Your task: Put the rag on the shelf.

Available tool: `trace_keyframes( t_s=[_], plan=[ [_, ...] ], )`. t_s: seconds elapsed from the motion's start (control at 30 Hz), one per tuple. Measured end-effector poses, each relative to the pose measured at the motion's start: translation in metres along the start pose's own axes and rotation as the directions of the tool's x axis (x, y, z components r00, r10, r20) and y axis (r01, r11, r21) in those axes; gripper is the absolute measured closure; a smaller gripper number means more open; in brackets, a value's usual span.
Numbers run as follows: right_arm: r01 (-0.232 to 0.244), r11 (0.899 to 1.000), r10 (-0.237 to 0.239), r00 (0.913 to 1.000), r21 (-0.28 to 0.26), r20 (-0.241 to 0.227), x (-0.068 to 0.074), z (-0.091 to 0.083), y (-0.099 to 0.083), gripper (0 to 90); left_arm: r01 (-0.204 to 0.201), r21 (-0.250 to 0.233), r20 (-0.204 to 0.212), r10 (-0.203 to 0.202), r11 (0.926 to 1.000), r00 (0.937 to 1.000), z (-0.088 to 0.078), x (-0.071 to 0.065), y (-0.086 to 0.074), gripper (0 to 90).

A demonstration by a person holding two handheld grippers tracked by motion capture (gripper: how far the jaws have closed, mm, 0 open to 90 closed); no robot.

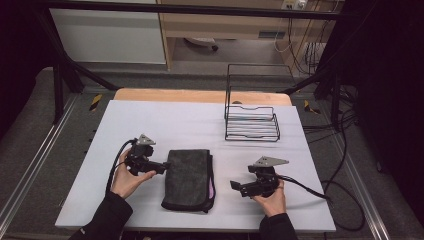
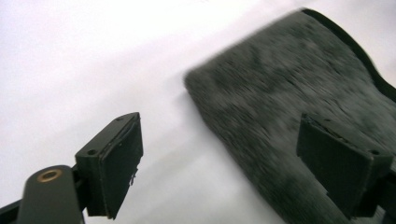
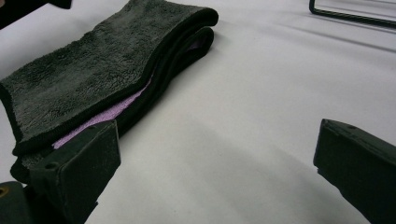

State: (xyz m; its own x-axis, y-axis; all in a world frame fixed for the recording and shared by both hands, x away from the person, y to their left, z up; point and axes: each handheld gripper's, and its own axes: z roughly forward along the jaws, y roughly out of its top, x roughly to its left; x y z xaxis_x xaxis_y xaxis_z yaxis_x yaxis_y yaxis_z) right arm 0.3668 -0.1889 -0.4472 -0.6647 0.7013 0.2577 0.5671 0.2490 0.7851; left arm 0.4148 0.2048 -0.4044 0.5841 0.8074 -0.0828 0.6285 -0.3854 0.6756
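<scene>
Both claws spread wide, empty: left claw [image 1: 161,165] at folded towel [image 1: 188,179] edge (right claw [image 1: 237,187] apart)

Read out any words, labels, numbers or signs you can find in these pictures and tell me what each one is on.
No text can be read anywhere.
Folded dark grey towel: no tag or label showing.
Wire rack: bare wire, no label.
Left hand-held gripper and right hand-held gripper: no markings legible.
Blue label on the wooden cabinet behind the table: too small to read.
Yellow-and-black hazard tape on the floor: stripes, no words.
</scene>
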Motion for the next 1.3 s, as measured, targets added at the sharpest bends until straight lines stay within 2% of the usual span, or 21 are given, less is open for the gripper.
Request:
trace_keyframes(
  t_s=[0.07, 0.13, 0.33, 0.47, 0.57, 0.67, 0.73, 1.03, 1.13, 1.3],
  plan=[
    [0.001, 1.000, -0.001, 1.0000, 0.000, -0.001, 0.000, 0.000, -0.001, 1.3, 0.022, -0.013, -0.007, -0.022, 0.9997, 0.9997, 0.007, 0.005, 0.003, 19.4],
    [0.006, 1.000, -0.006, 1.0000, 0.002, 0.002, 0.001, 0.001, -0.001, 1.2, 0.041, -0.004, -0.007, -0.041, 0.9991, 0.9991, 0.014, 0.009, 0.006, 22.1],
    [0.005, 1.000, -0.005, 1.0000, 0.000, -0.003, 0.002, 0.001, -0.002, 1.1, 0.075, -0.002, -0.005, -0.075, 0.9972, 0.9972, 0.032, 0.015, 0.007, 33.5],
    [0.004, 1.000, -0.004, 1.0000, 0.003, -0.001, 0.002, 0.002, -0.002, 1.1, 0.097, -0.001, 0.018, -0.096, 0.9953, 0.9952, 0.040, 0.015, 0.007, 44.1],
    [0.000, 1.000, 0.000, 1.0000, 0.001, -0.004, 0.002, 0.002, -0.002, 1.2, 0.102, 0.026, 0.028, -0.103, 0.9944, 0.9943, 0.046, 0.014, 0.006, 52.7],
    [0.003, 1.000, -0.003, 1.0000, -0.006, -0.004, 0.002, 0.001, -0.002, 1.5, 0.118, 0.038, 0.038, -0.120, 0.9922, 0.9921, 0.049, 0.015, 0.004, 54.1],
    [0.003, 1.000, -0.003, 1.0000, -0.007, -0.004, 0.003, 0.001, -0.002, 1.5, 0.128, 0.035, 0.056, -0.130, 0.9912, 0.9900, 0.049, 0.014, 0.004, 59.3],
    [-0.020, 0.999, 0.019, 0.9996, -0.031, -0.021, 0.003, 0.003, 0.002, 2.8, 0.117, 0.031, 0.071, -0.119, 0.9926, 0.9903, 0.052, 0.010, 0.002, 68.5],
    [0.004, 1.000, -0.004, 1.0000, -0.014, -0.001, 0.007, 0.009, 0.008, 2.8, 0.110, 0.029, 0.072, -0.112, 0.9935, 0.9911, 0.052, 0.008, 0.002, 72.7],
    [0.015, 1.000, -0.015, 0.9999, -0.014, -0.002, 0.016, 0.025, 0.025, 6.1, 0.107, 0.031, 0.067, -0.108, 0.9938, 0.9918, 0.052, 0.006, 0.002, 77.2]
  ],
)
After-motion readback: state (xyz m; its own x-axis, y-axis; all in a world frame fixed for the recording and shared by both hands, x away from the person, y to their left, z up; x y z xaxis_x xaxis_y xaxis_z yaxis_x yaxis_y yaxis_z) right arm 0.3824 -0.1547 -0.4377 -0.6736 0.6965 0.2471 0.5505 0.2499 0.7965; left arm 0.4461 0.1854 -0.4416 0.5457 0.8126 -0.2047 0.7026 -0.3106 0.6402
